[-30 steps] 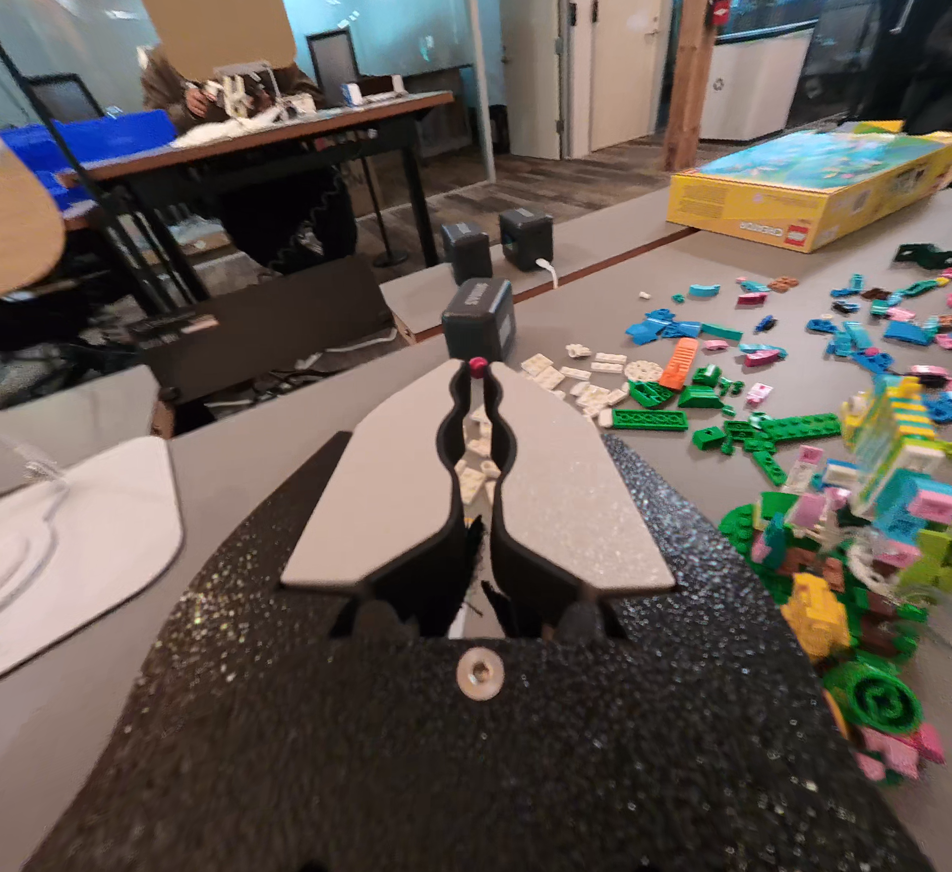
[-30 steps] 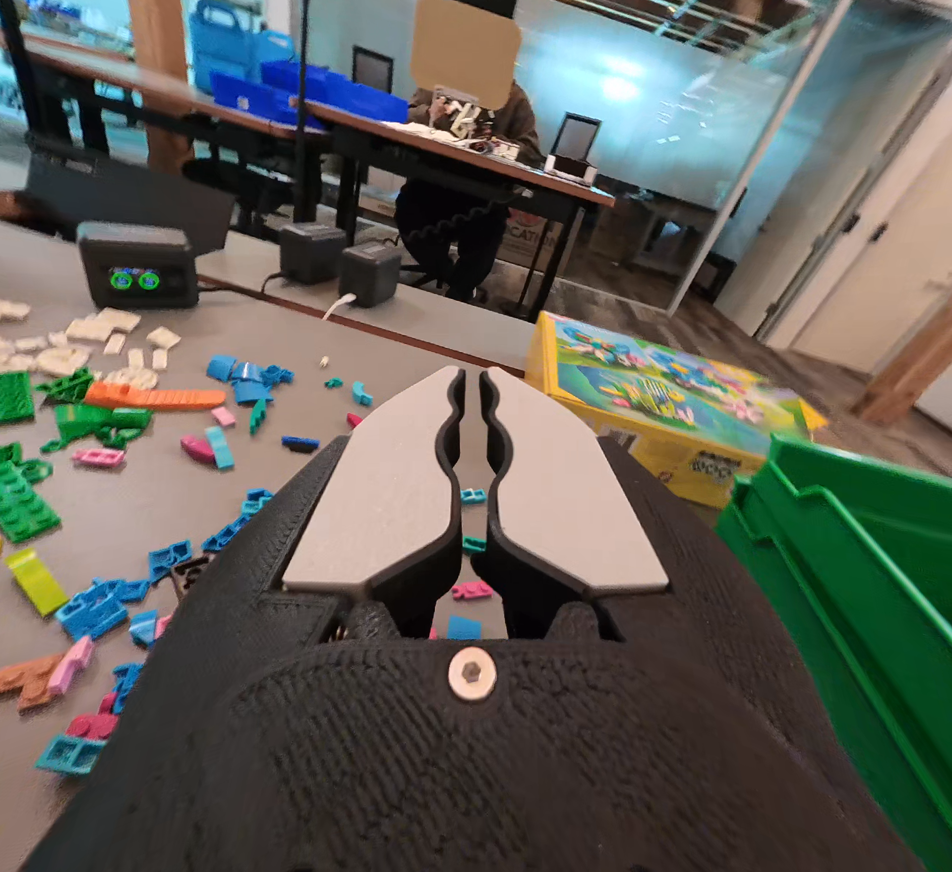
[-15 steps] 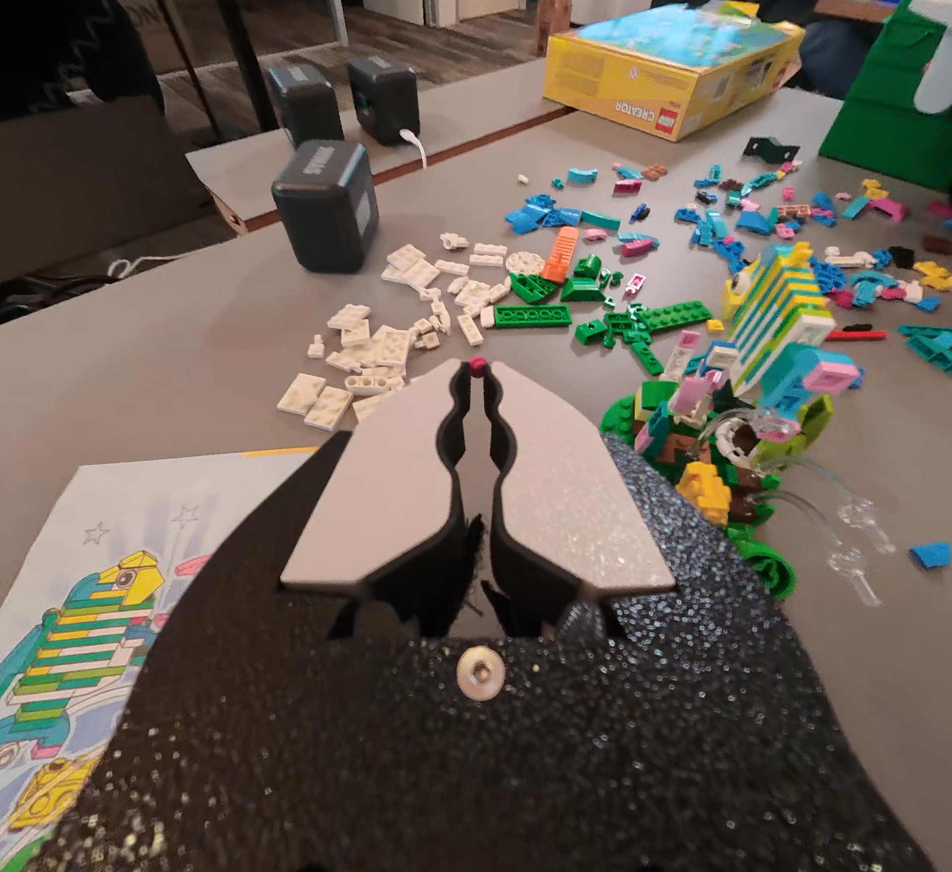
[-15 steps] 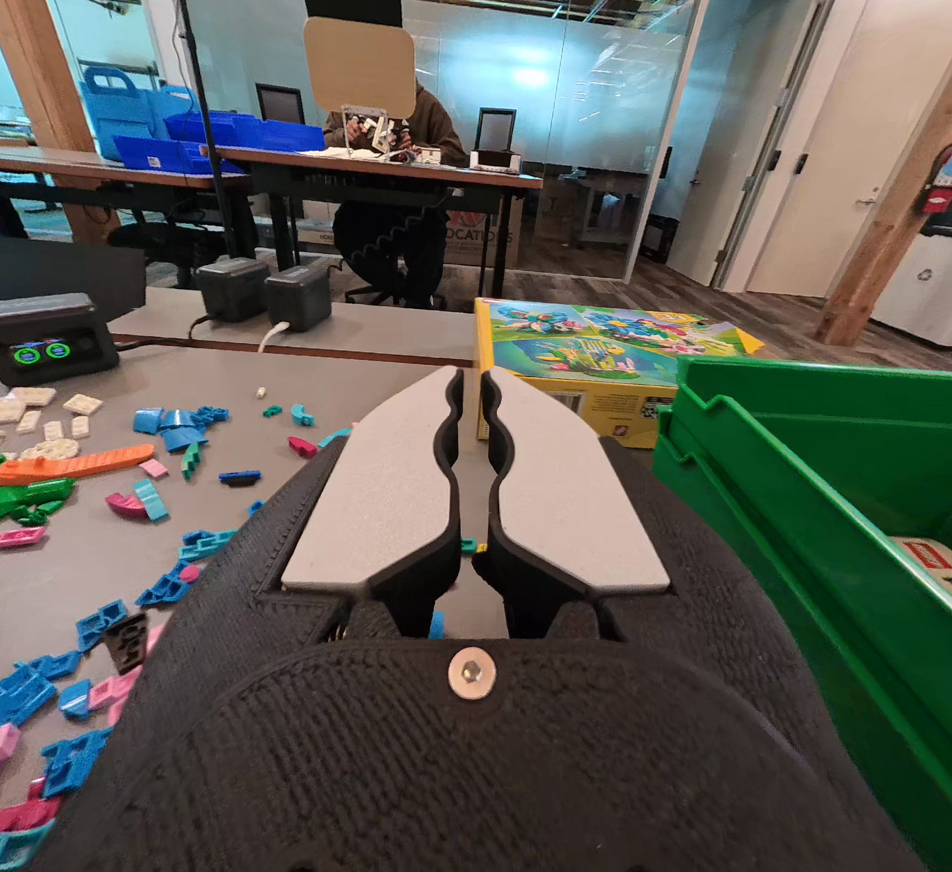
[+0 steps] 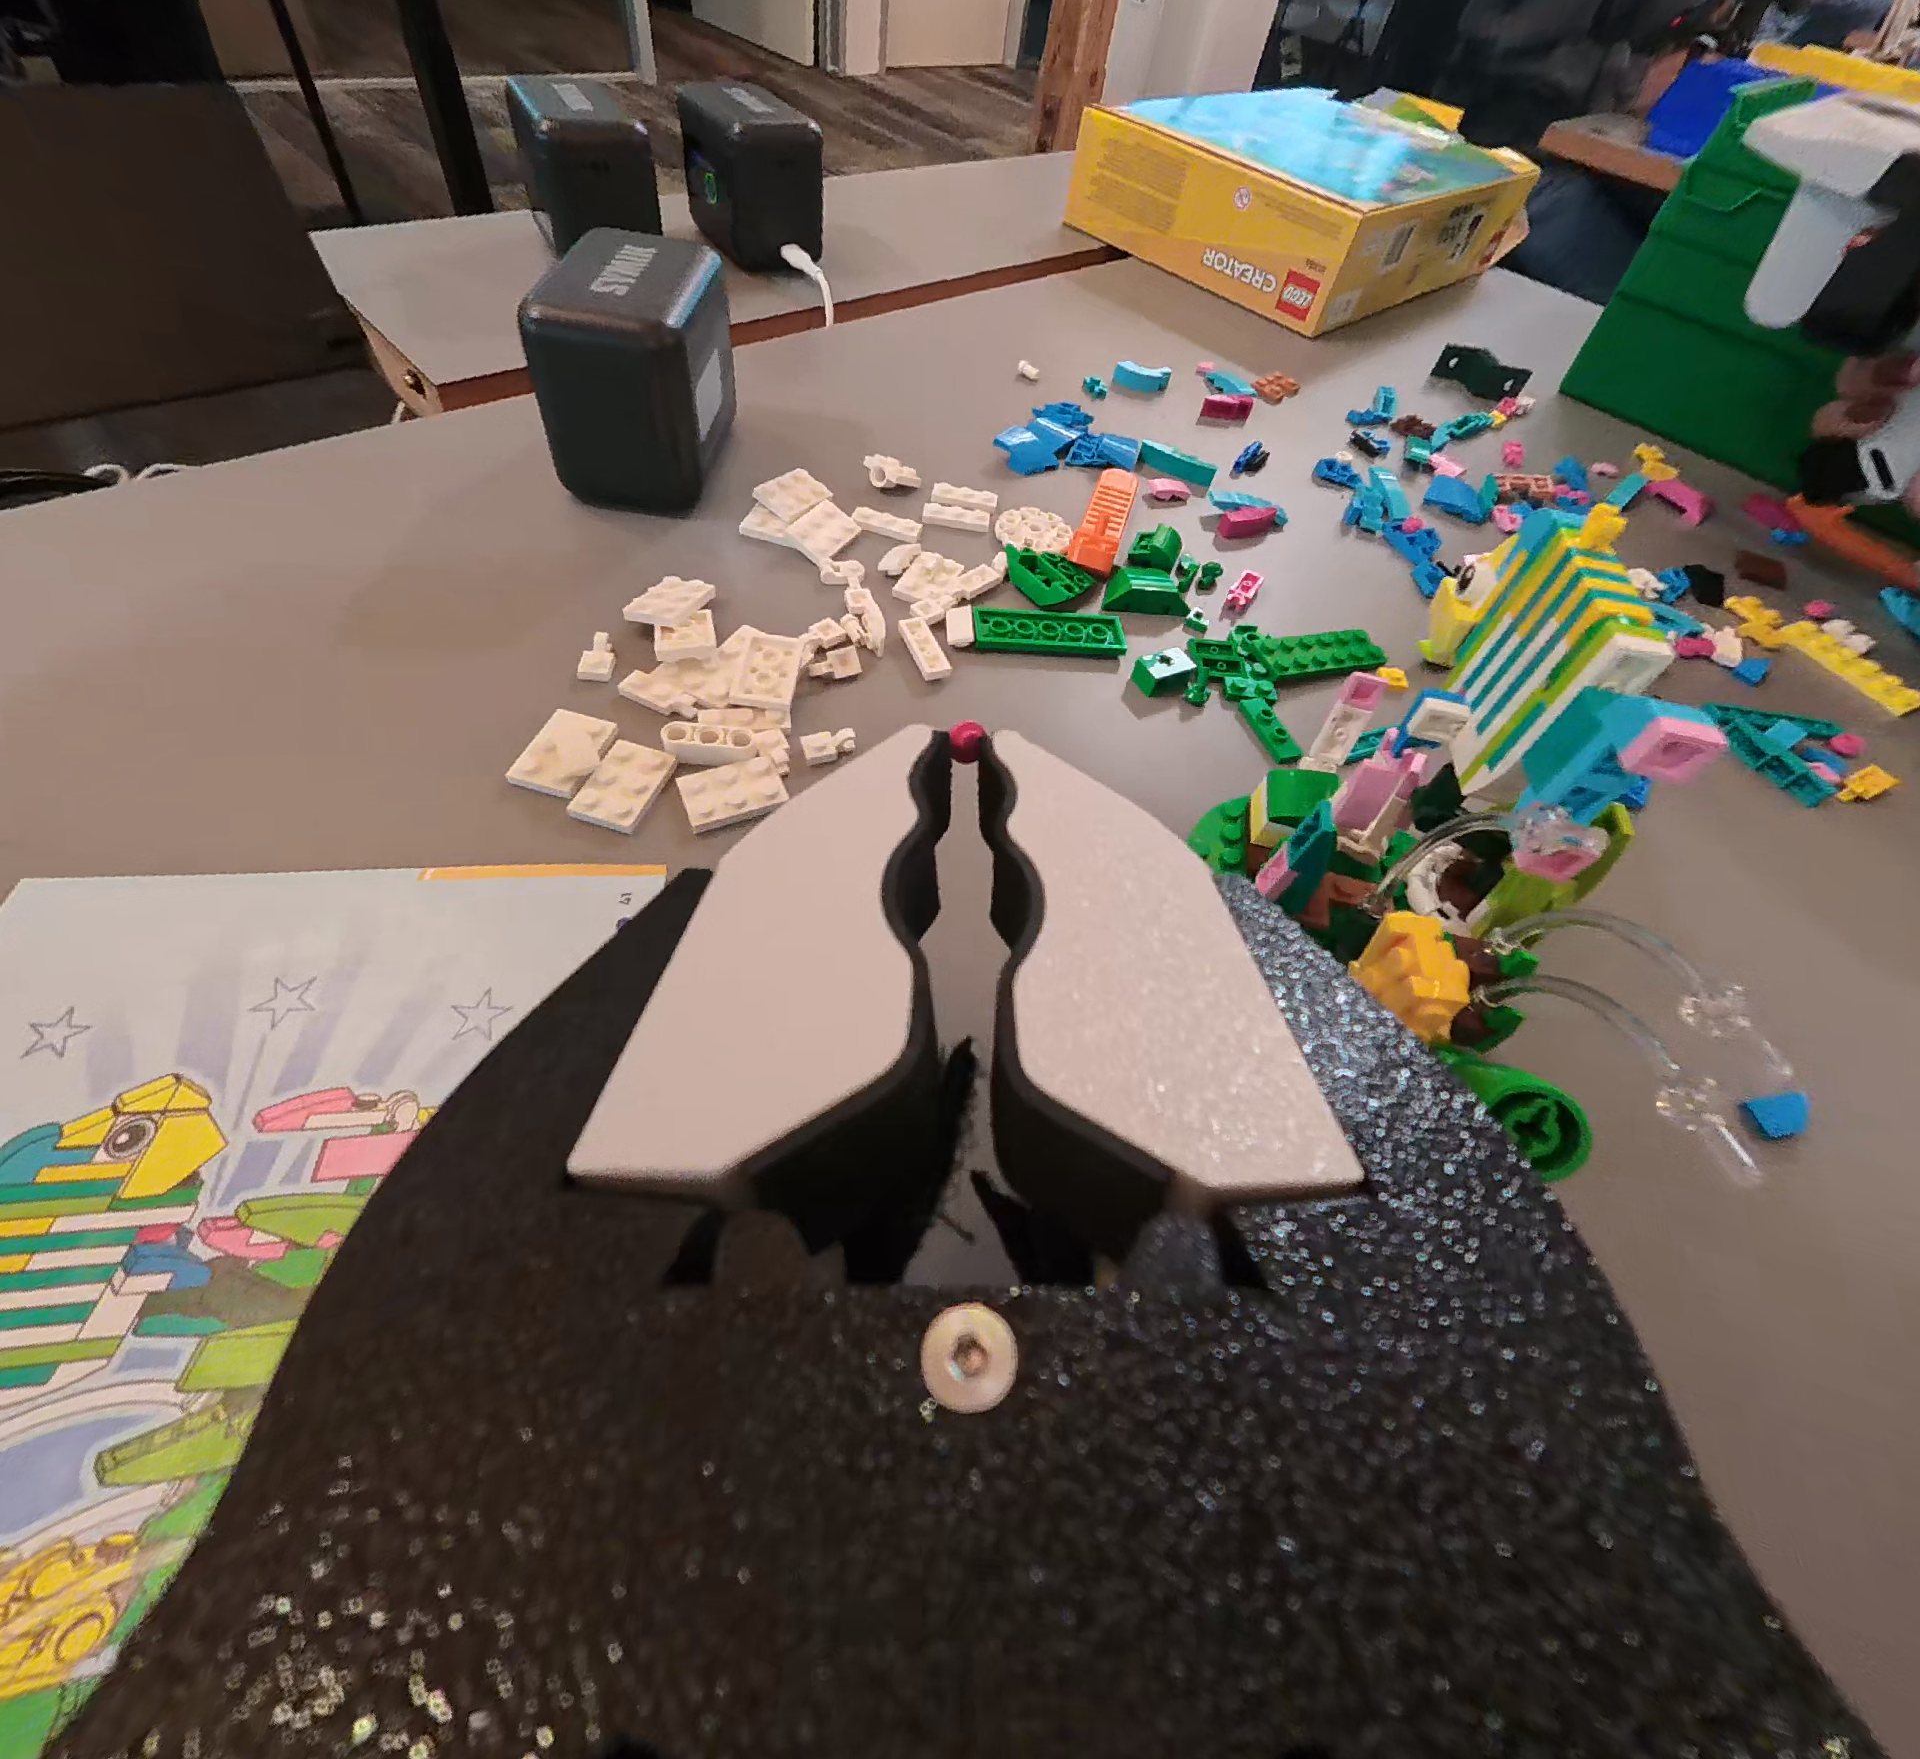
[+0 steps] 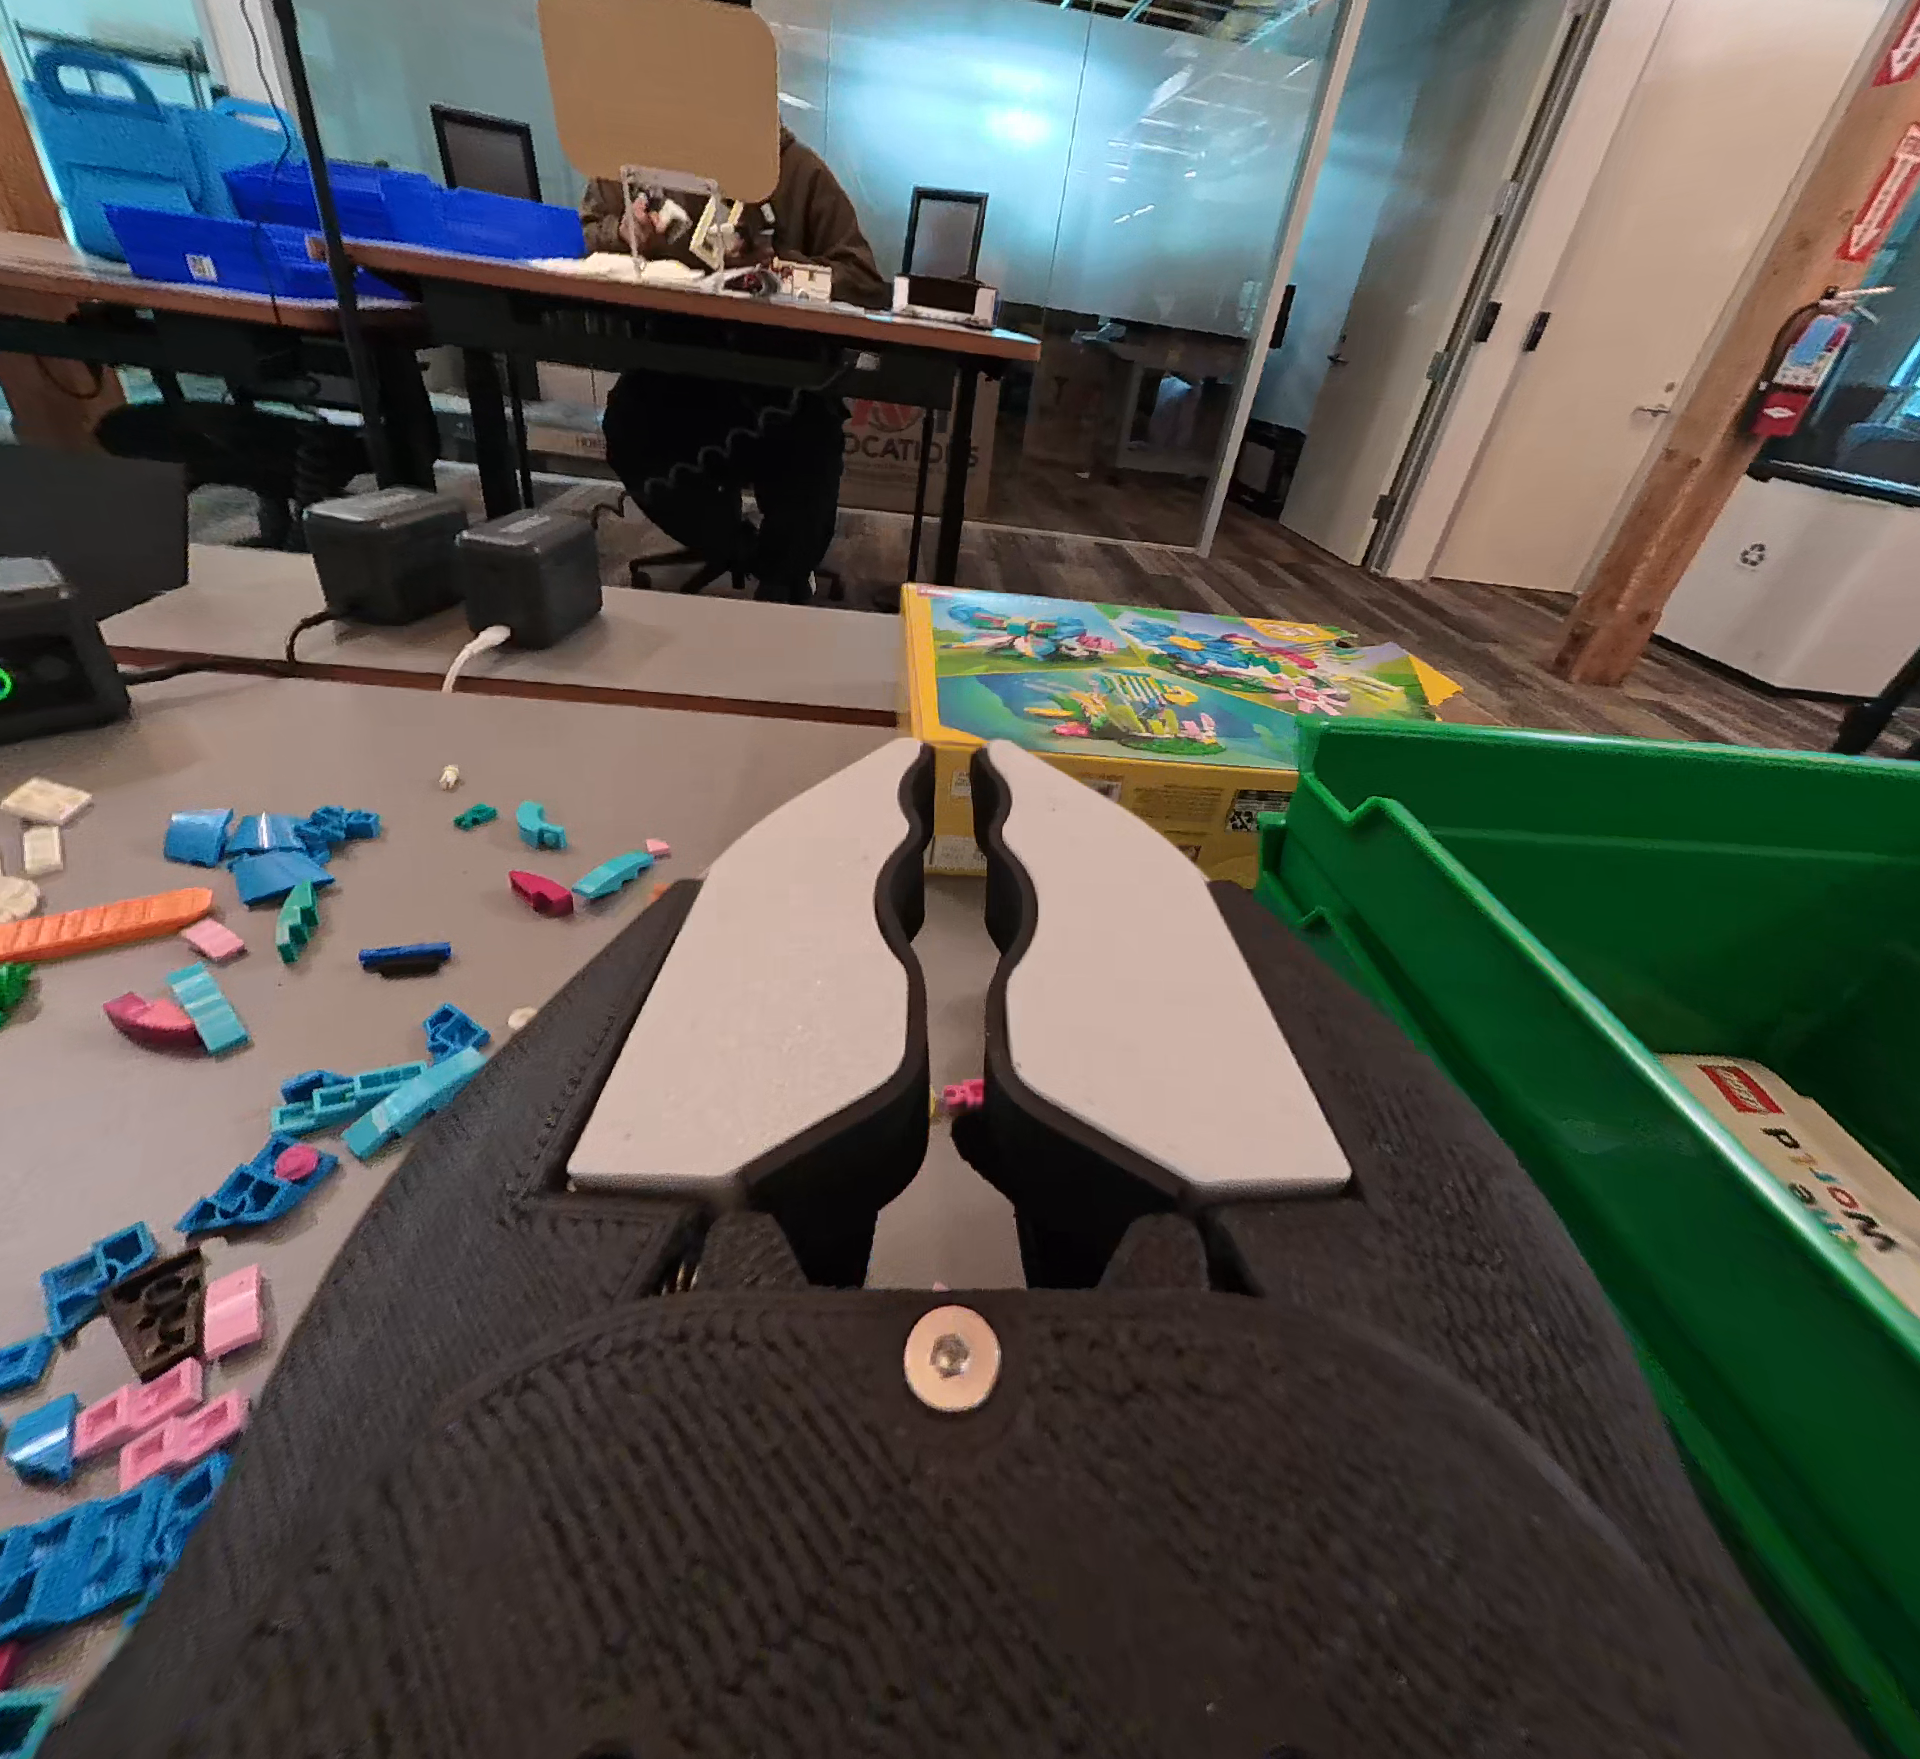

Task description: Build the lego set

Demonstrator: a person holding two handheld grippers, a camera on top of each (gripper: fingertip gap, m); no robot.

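My left gripper (image 5: 966, 745) is shut on a small dark red round piece (image 5: 966, 739) at its fingertips, held above the grey table. To its right stands the half-built model (image 5: 1455, 836): a green base with pink, yellow and clear parts and a striped yellow, teal and white fish (image 5: 1548, 629). White pieces (image 5: 727, 670) lie ahead of the left gripper, green pieces (image 5: 1143, 608) beyond. My right gripper (image 6: 948, 759) is shut and empty, above blue, teal and pink pieces (image 6: 312, 1086). The other gripper shows at the far right edge of the left wrist view (image 5: 1839, 255).
An instruction booklet (image 5: 208, 1086) lies at the left near edge. A yellow set box (image 5: 1299, 213) (image 6: 1122, 701) lies at the back. A green bin (image 6: 1610, 982) stands at the right. Black cube devices (image 5: 623, 369) sit at the table's back. A person sits at a far desk (image 6: 727, 275). The left gripper's tips are roughly 40 cm from the right gripper's.
The left gripper has swung right and tilted down with the red piece, bringing the booklet and model into view. The right gripper has turned right toward the green bin and set box.
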